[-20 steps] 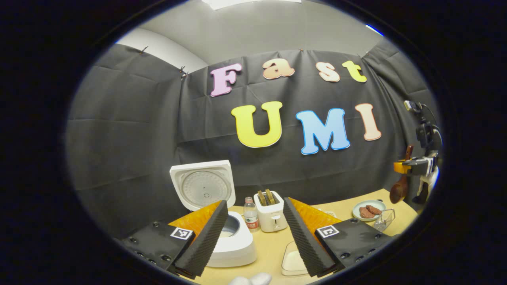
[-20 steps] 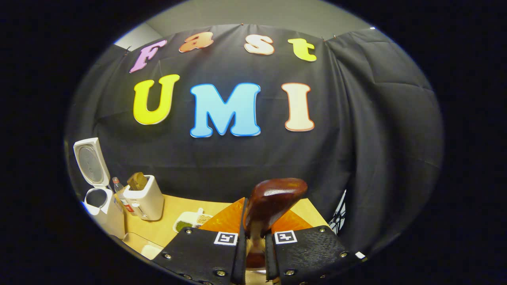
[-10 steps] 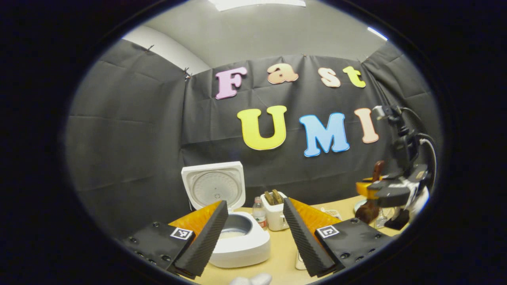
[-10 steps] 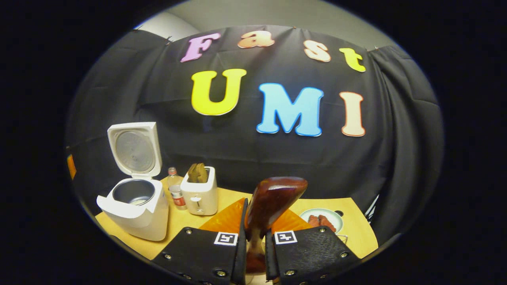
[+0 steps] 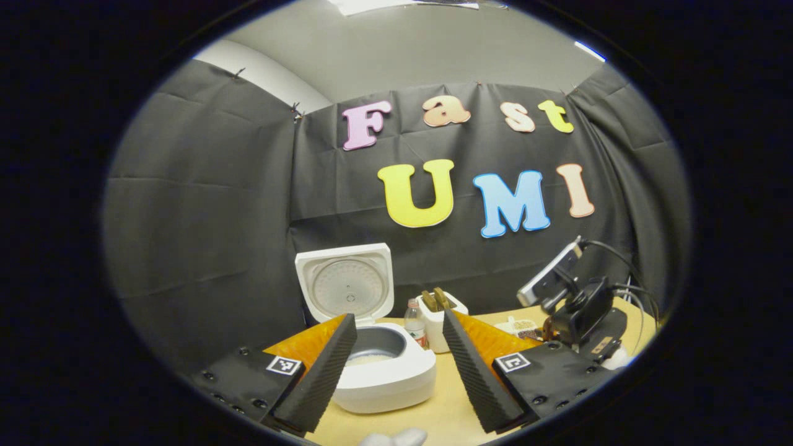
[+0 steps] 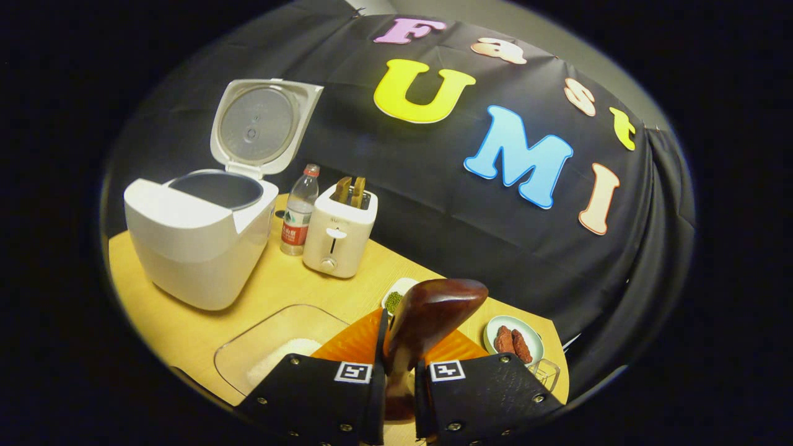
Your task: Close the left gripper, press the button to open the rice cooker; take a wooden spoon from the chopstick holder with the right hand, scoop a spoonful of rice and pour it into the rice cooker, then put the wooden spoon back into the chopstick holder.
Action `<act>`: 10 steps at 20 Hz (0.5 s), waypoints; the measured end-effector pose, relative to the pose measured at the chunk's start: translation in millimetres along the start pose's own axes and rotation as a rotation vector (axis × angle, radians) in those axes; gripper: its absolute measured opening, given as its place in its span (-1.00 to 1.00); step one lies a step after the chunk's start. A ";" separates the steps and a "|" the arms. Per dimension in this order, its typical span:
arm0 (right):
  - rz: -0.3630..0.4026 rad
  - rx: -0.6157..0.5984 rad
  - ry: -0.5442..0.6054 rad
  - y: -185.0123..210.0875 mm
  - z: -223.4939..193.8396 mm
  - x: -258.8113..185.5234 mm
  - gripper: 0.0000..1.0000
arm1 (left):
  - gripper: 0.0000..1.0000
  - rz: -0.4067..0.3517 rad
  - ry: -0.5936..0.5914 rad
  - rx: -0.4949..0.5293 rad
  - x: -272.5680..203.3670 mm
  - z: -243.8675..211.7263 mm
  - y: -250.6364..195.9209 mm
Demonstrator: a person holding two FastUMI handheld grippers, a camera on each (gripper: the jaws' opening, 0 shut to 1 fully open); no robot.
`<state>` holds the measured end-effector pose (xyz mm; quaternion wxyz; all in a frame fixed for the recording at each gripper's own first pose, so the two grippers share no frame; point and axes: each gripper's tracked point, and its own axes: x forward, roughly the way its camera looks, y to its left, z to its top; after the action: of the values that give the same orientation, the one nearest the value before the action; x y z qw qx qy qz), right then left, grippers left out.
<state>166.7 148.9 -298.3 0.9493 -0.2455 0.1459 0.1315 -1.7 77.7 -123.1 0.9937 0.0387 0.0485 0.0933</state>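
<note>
Looking along the left gripper (image 5: 396, 365) in the left gripper view, its ribbed black pads stand spread with nothing between them. Beyond them the white rice cooker (image 5: 384, 371) sits on the wooden table (image 5: 446, 415), lid upright, round grey pot exposed.

In the right gripper view, the right gripper (image 6: 398, 384) clamps the handle of the glossy dark wooden spoon (image 6: 427, 316), bowl upward. A clear rectangular tray (image 6: 272, 347) of white rice lies near left; the cooker (image 6: 198, 241) stands far left.

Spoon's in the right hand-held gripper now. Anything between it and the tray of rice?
Nothing visible. The dark wooden spoon sits above the clear rice tray, which lies open just below-left; the white rice cooker stands farther left, lid up.
</note>
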 end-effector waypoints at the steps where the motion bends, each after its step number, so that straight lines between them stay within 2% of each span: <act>1: 0.001 -0.014 0.014 3.4 -8.2 3.4 -0.60 | 0.99 -0.002 0.004 0.004 -0.6 -3.1 -0.6; 5: 0.003 -0.013 0.055 12.3 -35.5 10.5 -0.60 | 0.95 0.001 0.012 0.015 -0.5 -7.6 -3.4; 10: 0.062 0.115 0.069 33.1 -37.5 9.8 -0.60 | 0.95 0.006 0.036 0.015 0.3 -15.6 -4.0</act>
<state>157.1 159.6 -347.2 0.9517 -0.1905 0.1932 0.1439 -2.3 74.9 -138.9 0.9921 0.0444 0.0672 0.0963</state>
